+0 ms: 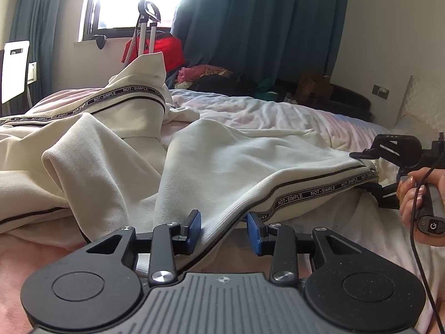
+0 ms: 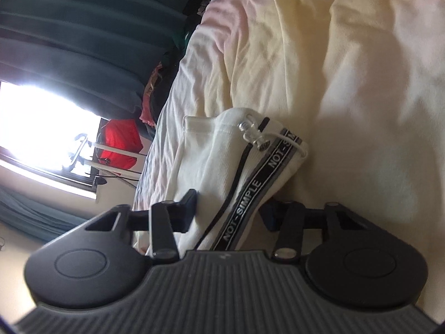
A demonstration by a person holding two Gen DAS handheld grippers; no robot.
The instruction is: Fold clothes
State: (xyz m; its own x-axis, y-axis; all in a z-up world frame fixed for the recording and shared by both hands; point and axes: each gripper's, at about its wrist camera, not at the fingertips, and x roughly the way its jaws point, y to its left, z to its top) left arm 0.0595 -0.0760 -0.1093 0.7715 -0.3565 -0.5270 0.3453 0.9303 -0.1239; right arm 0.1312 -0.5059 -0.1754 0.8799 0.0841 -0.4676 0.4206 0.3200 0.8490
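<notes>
A white garment [image 1: 222, 161] with black NOT-SIMPLE tape along its edge lies rumpled across the bed. My left gripper [image 1: 224, 226] sits low at its near edge. The taped hem runs between the blue pads [image 1: 194, 226]: the left pad touches cloth, and a gap shows beside the right pad. At the right, a hand [image 1: 414, 194] holds my right gripper [image 1: 364, 171], one finger above and one below the garment's corner. In the right wrist view that corner [image 2: 211, 150], with a clear cord stopper [image 2: 251, 133], fills the space between the right gripper's [image 2: 228, 211] fingers.
The bed's pale pink sheet [image 1: 278, 111] is wrinkled. Beyond it are a pile of clothes [image 1: 211, 75], a red bag on a trolley [image 1: 164, 47], teal curtains [image 1: 264, 27] and a bright window. A white chair [image 1: 14, 69] stands at the far left.
</notes>
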